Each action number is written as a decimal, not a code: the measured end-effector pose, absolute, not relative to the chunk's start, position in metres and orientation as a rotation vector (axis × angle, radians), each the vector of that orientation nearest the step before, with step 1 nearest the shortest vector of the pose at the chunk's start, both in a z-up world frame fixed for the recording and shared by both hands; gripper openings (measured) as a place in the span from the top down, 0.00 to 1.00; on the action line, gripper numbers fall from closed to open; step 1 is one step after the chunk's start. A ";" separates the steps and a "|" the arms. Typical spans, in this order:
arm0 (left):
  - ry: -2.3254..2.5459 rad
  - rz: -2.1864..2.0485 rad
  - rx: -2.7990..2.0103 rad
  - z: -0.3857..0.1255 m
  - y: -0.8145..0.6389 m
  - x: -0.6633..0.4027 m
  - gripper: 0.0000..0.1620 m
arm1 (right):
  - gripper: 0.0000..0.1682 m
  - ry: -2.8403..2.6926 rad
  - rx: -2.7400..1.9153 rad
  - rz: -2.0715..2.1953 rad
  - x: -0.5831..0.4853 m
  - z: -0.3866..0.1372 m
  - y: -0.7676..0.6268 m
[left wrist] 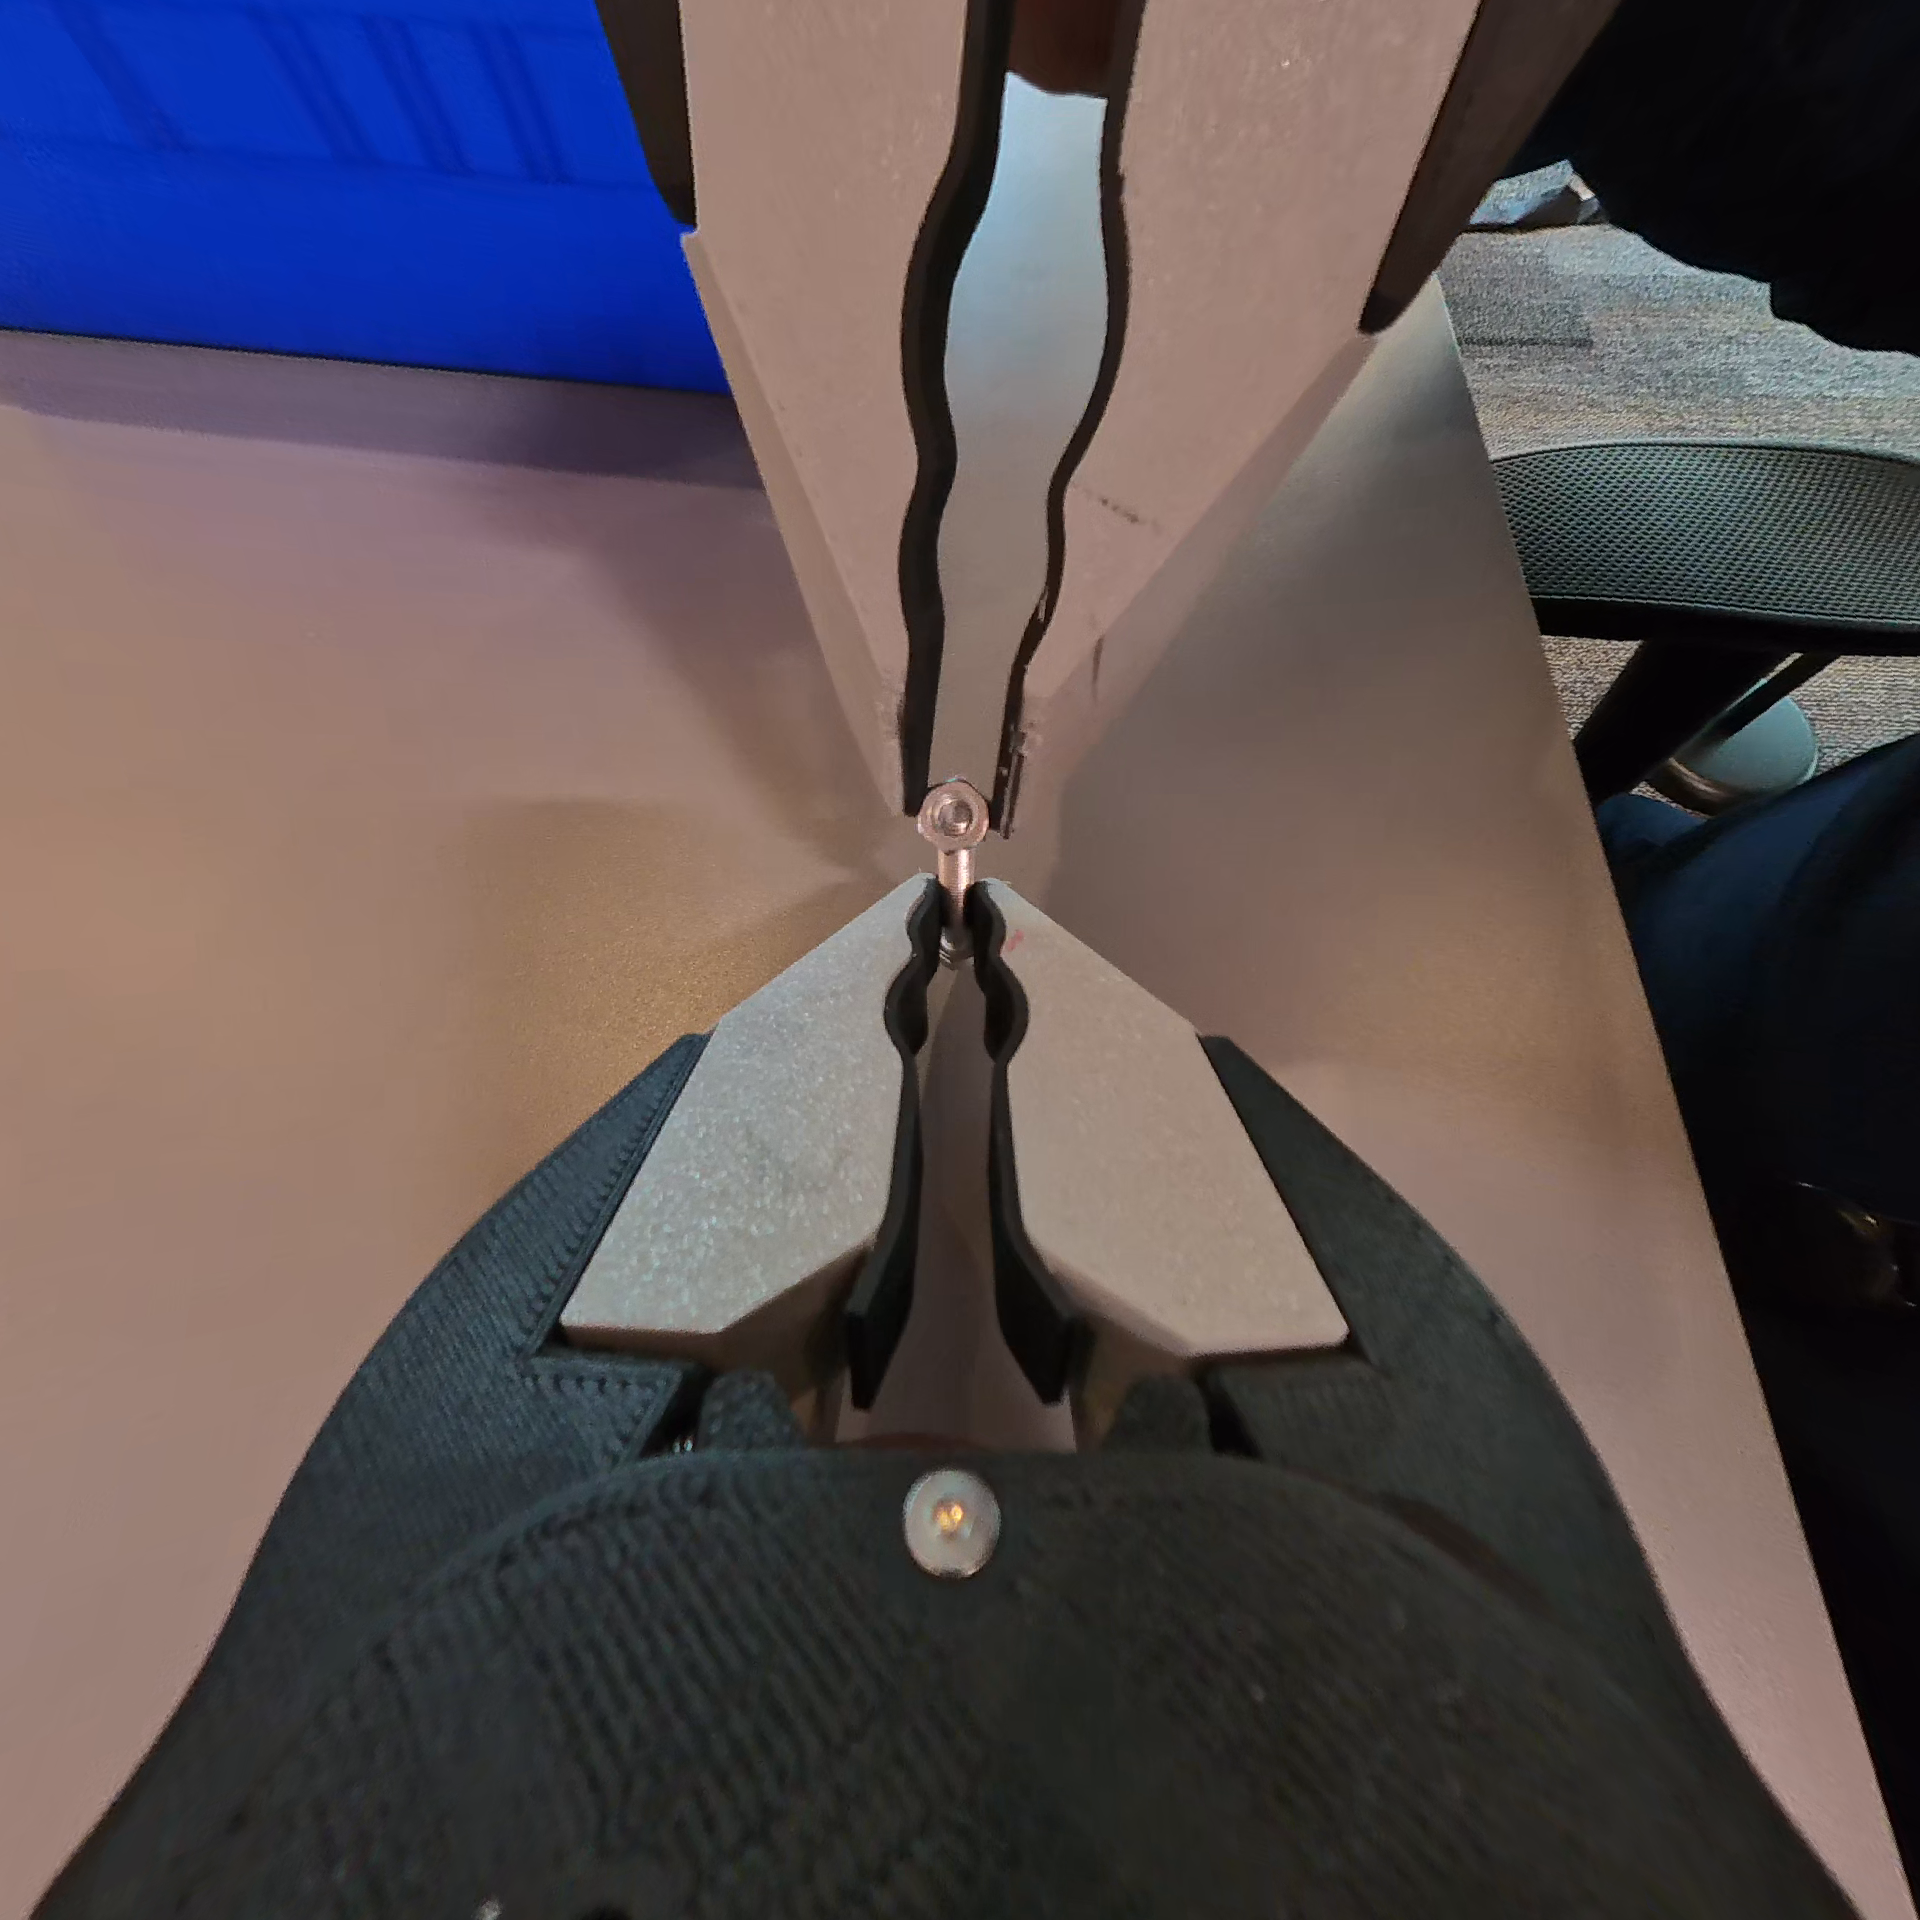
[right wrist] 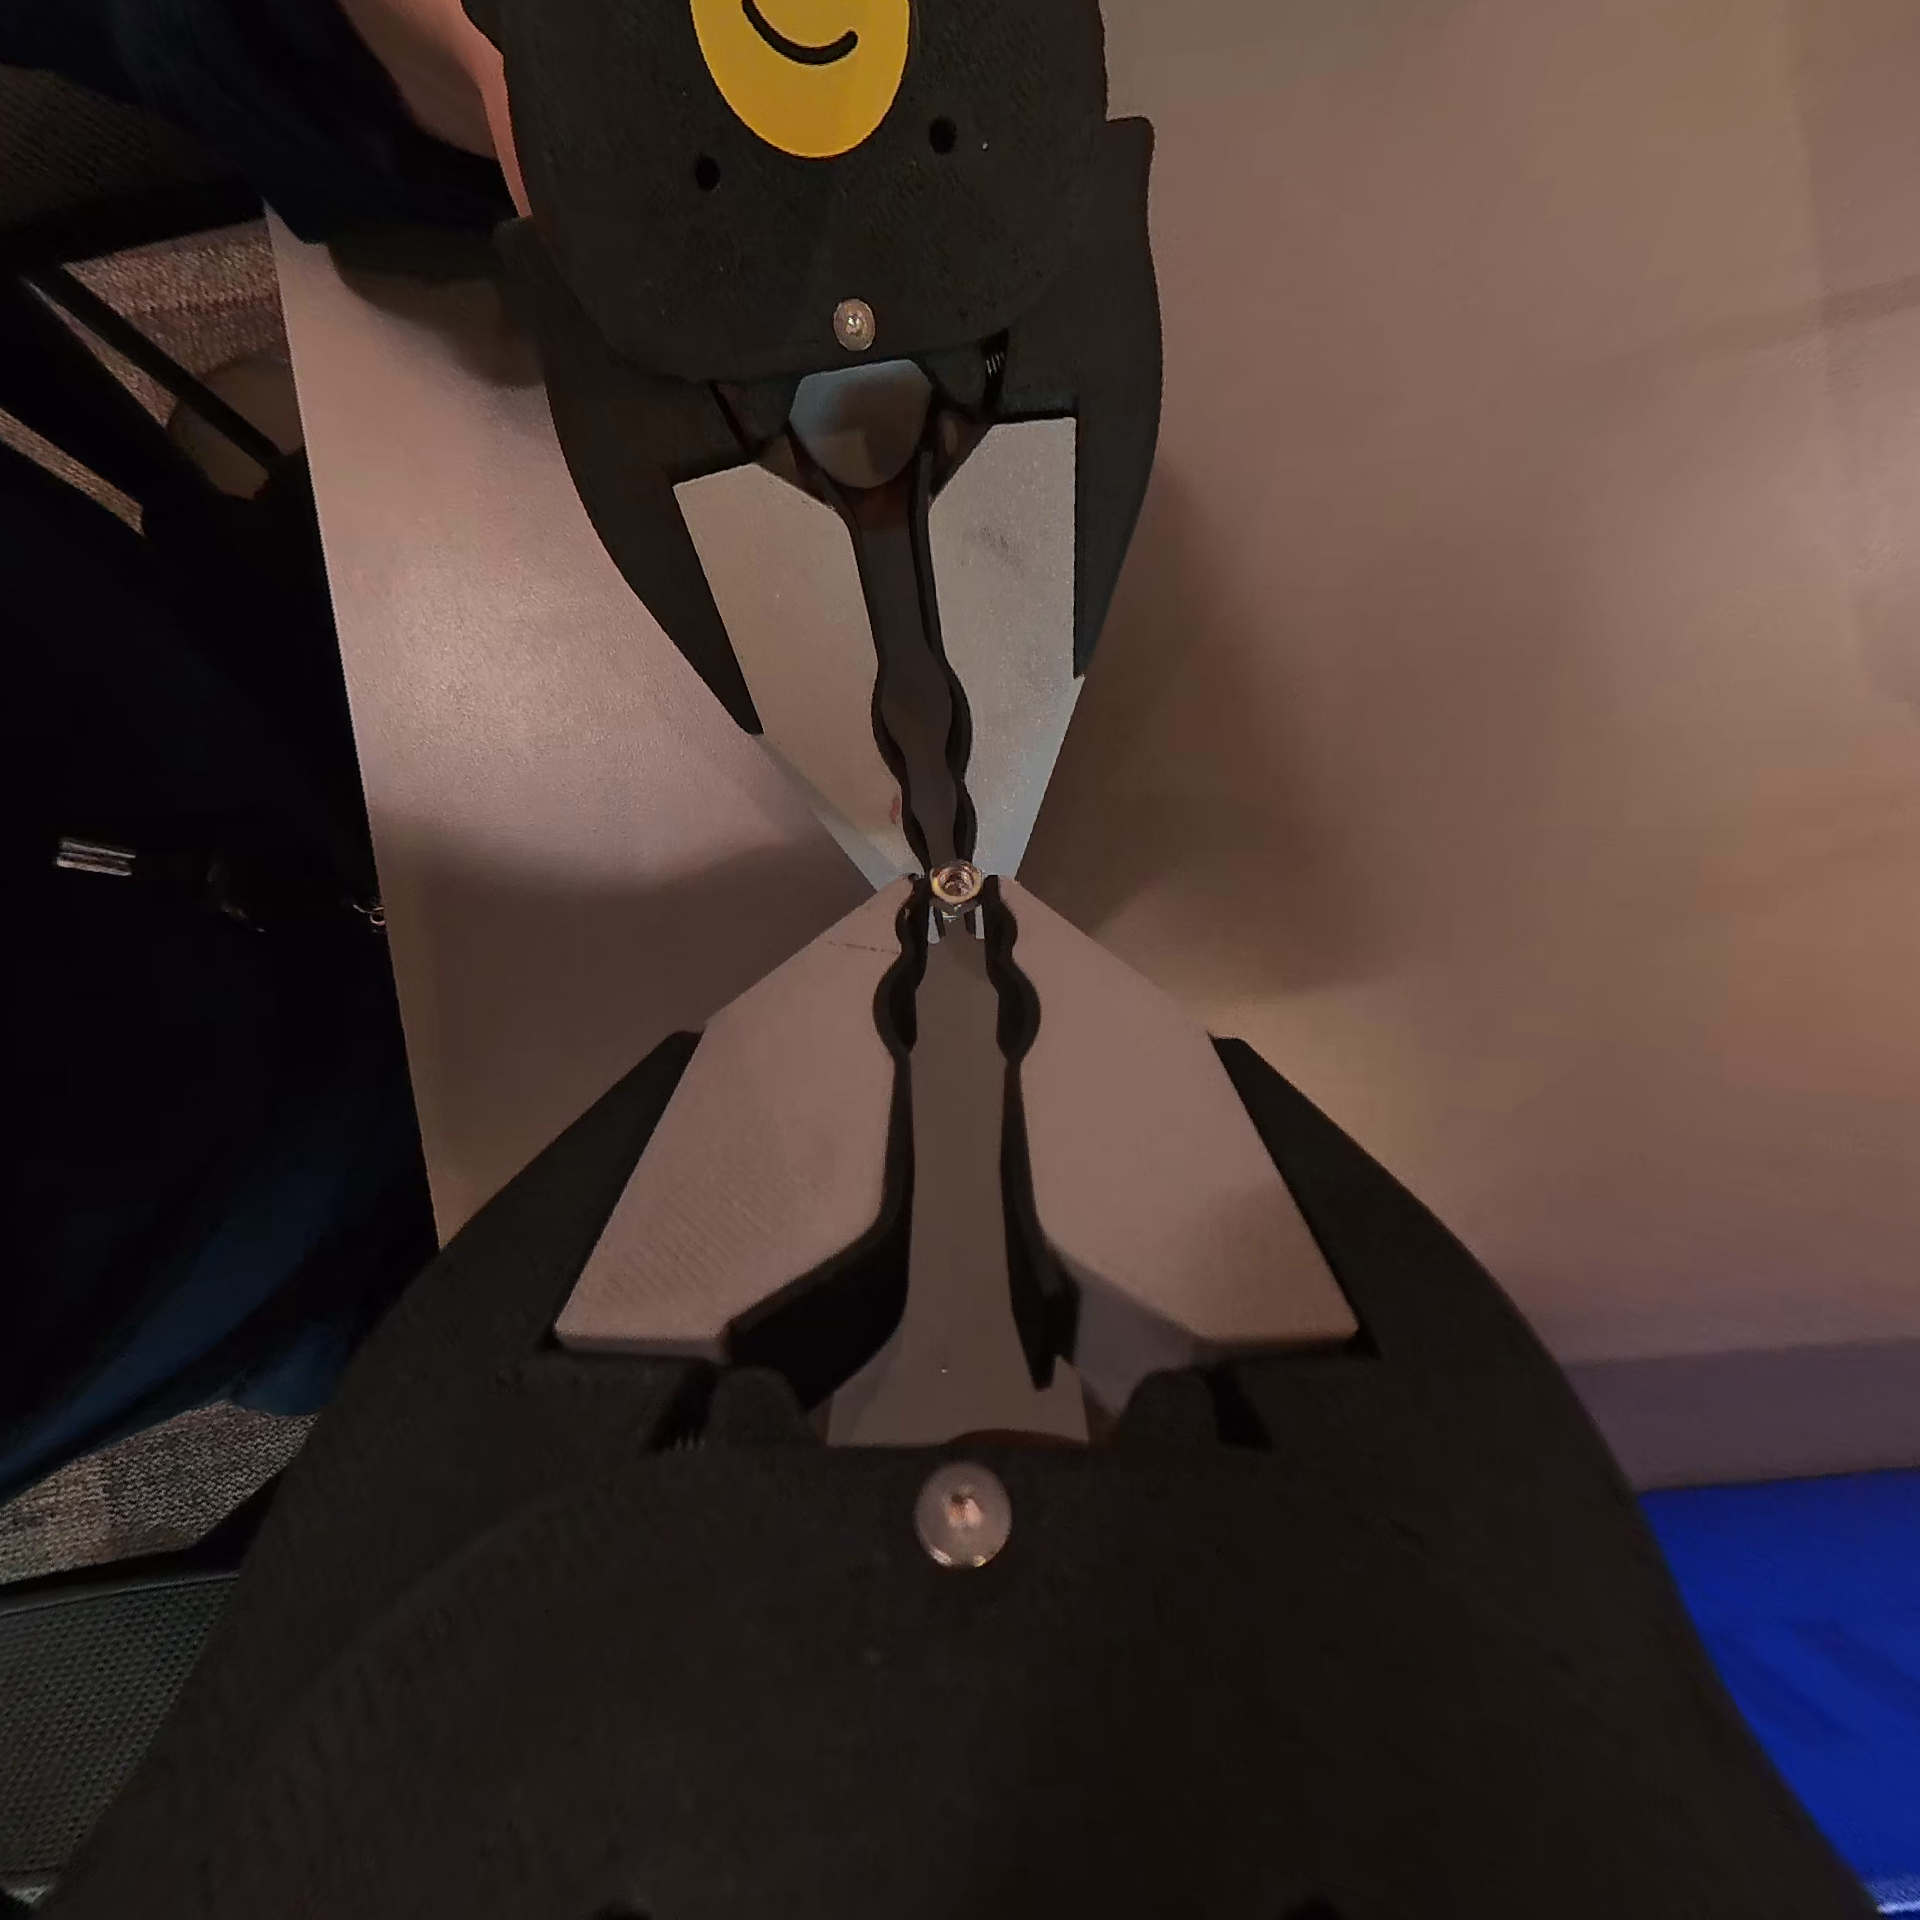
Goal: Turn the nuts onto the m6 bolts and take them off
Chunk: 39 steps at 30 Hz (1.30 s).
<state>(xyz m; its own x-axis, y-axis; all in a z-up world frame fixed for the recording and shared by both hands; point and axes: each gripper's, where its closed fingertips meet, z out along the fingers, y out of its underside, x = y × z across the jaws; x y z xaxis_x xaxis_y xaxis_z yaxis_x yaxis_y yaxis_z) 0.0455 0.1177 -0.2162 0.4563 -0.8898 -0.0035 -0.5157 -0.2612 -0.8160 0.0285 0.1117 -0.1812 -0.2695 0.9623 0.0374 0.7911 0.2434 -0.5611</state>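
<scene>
A small silver M6 bolt (left wrist: 954, 831) with a round socket head stands between the two grippers above the table. My left gripper (left wrist: 954, 914) is shut on its shank just below the head. A dark threaded piece shows lower between the pads; I cannot tell whether it is a nut. My right gripper (right wrist: 953, 902) comes in from the opposite side and its tips close narrowly around the bolt head (right wrist: 954, 883). In the left wrist view the right gripper (left wrist: 961, 805) reaches down from the top. In the right wrist view the left gripper (right wrist: 935, 847) hangs from the top.
The pale table (left wrist: 364, 831) lies under both grippers. Its edge (left wrist: 1621, 831) runs close on the right of the left wrist view, with a black mesh chair (left wrist: 1714, 540) and a person's dark clothing beyond. A blue object (left wrist: 312, 187) stands at the table's far side. My two grippers' fingertips are within a few centimetres of each other.
</scene>
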 end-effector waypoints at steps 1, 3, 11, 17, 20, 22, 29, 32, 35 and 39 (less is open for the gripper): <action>1.177 -0.604 -1.923 -0.216 0.118 0.045 0.98 | 0.96 -2.147 -1.610 0.629 0.028 -0.181 0.112; 1.175 -0.604 -1.923 -0.216 0.118 0.045 0.98 | 0.96 -2.145 -1.613 0.630 0.029 -0.182 0.112; 1.168 -0.609 -1.922 -0.215 0.118 0.045 0.98 | 0.96 -2.112 -1.608 0.664 0.029 -0.181 0.113; 1.150 -0.630 -1.915 -0.212 0.119 0.045 0.98 | 0.96 -2.061 -1.580 0.699 0.029 -0.178 0.114; 1.150 -0.630 -1.912 -0.212 0.119 0.045 0.98 | 0.96 -2.041 -1.572 0.727 0.029 -0.178 0.113; 1.149 -0.633 -1.911 -0.212 0.119 0.045 0.98 | 0.96 -2.030 -1.571 0.742 0.029 -0.178 0.113; 1.139 -0.645 -1.907 -0.210 0.119 0.045 0.98 | 0.96 -2.003 -1.555 0.766 0.028 -0.176 0.114; 1.139 -0.646 -1.909 -0.210 0.119 0.045 0.98 | 0.96 -1.993 -1.551 0.774 0.028 -0.176 0.114; 1.131 -0.658 -1.904 -0.209 0.119 0.045 0.98 | 0.96 -1.978 -1.544 0.790 0.028 -0.175 0.114; 1.128 -0.667 -1.899 -0.208 0.119 0.045 0.98 | 0.96 -1.962 -1.530 0.806 0.028 -0.173 0.114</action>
